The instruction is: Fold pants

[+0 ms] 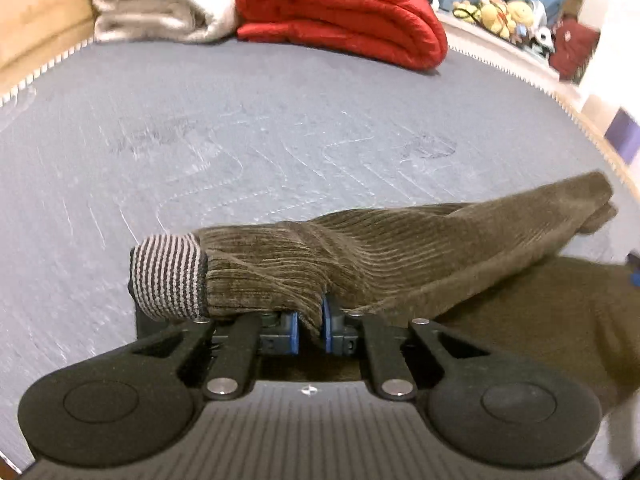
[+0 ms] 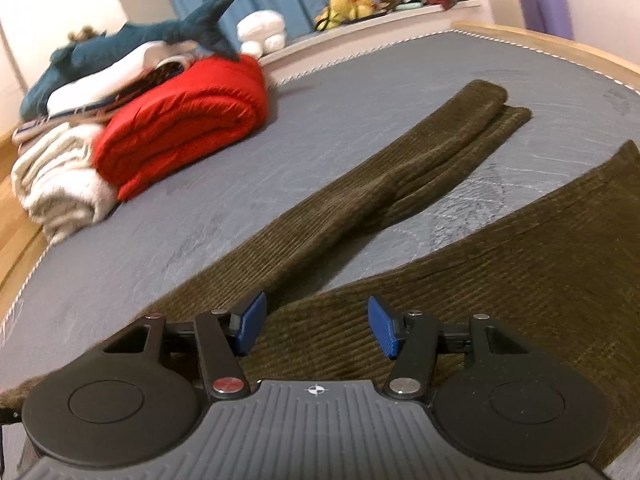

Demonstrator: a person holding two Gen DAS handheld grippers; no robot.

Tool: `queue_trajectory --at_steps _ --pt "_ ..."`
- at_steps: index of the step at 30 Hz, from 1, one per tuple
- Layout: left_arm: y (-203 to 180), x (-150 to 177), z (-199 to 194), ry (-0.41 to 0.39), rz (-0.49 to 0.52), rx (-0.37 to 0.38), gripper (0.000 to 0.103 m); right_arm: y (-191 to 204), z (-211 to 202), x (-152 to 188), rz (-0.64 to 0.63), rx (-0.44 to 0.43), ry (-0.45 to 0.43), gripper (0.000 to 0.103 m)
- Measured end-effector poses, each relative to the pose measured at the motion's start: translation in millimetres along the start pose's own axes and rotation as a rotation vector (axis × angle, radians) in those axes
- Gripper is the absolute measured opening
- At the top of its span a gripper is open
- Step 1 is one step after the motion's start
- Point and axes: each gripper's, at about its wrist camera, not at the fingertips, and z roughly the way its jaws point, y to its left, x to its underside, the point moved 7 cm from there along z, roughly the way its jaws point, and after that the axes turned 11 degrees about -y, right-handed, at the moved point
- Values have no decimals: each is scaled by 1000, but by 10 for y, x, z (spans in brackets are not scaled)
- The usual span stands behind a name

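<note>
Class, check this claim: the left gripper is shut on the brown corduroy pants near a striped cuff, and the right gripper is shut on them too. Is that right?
Not quite. The left gripper is shut on the pants, but the right wrist view shows the right gripper open above the fabric, gripping nothing.

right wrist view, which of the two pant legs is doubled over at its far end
The left pant leg: its far end shows two stacked layers. The right pant leg lies flat, single.
</note>
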Motion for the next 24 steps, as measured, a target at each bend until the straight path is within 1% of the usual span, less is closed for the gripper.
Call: queue_trajectory --at_steps 2,4,6,9,13,16,18,19,20,22,24 --pt "-59 70 52 38 19 -4 12 -30 -23 -36 26 11 -36 55" --pt "-97 116 87 65 18 -4 12 -69 -49 -78 49 28 -82 55" --pt "-111 121 103 73 1 -8 12 -134 -59 -118 60 59 -117 55" --pt "-80 101 97 79 -36 -10 13 -213 -46 -146 63 93 -148 55" --pt "-36 95 118 99 -102 -13 13 -326 -40 -227 90 108 -148 55" --pt "-19 44 122 102 -123 -12 13 -525 -41 -454 155 140 -118 54" --pt "-16 31 126 97 -125 -9 13 -693 -12 -659 181 171 -114 42" --pt "-12 29 128 95 -129 -5 13 -787 19 -765 195 180 -121 29" --pt "-8 29 130 95 -132 -2 12 -889 68 -877 212 182 -128 19" --pt "-6 35 142 95 -135 2 12 -1055 182 -1019 238 187 -137 12" --pt "-3 41 148 94 -137 5 12 -1180 383 -1126 246 187 -129 12"
